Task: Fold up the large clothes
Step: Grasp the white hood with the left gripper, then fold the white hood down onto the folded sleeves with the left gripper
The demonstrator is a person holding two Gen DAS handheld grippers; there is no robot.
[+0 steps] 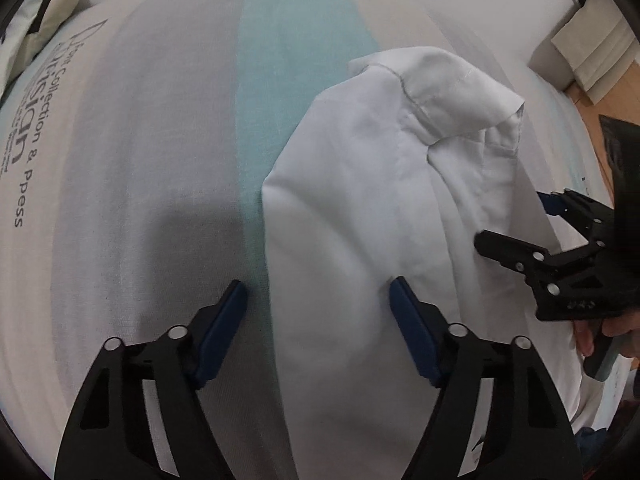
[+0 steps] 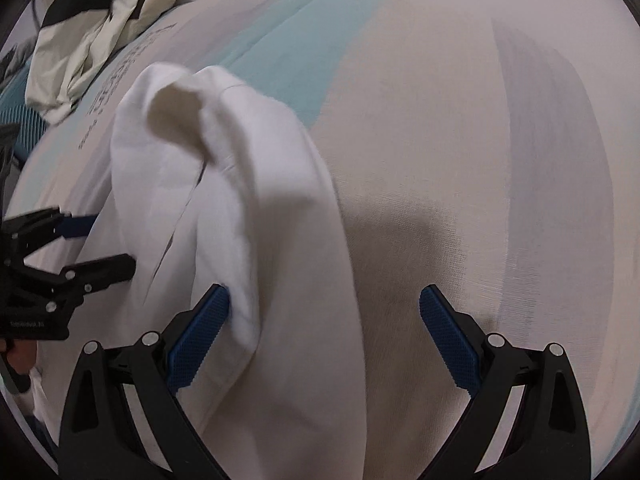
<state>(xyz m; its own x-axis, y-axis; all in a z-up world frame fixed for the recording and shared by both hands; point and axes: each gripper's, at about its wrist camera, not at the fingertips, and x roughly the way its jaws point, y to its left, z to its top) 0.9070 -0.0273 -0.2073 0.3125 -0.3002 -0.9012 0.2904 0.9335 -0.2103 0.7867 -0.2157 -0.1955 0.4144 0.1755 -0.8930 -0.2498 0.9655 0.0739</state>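
In your left wrist view, your left gripper [image 1: 318, 304] points down at the bed cover [image 1: 160, 140]. Its two blue pads are apart and press on nothing. The left edge of the white shirt [image 1: 360, 200] lies in the gap between them. One pad sits over the bare cover just left of the shirt, and the other pad sits over the shirt itself. The shirt is bunched up, with a sleeve humped at its far end. A teal stripe [image 1: 288, 40] runs along the cover just left of the shirt and on past its far end. Grey printed words [image 1: 36, 152] sit well left of the shirt. Your right gripper [image 1: 516, 220] is at the shirt's right side, and your hand [image 1: 600, 332] holds its handle. Its fingers look apart.

In your right wrist view, your right gripper [image 2: 324, 300] also points down with its pads spread wide. They hold nothing. The left pad touches a fold of the shirt [image 2: 260, 240], and the right pad is over bare bed cover [image 2: 440, 140], right of the shirt. The shirt's right edge runs between the pads. Your left gripper [image 2: 108, 244] shows at the shirt's left side. A cream and black heap of clothes [image 2: 88, 32] lies far beyond the shirt, up in the left corner.
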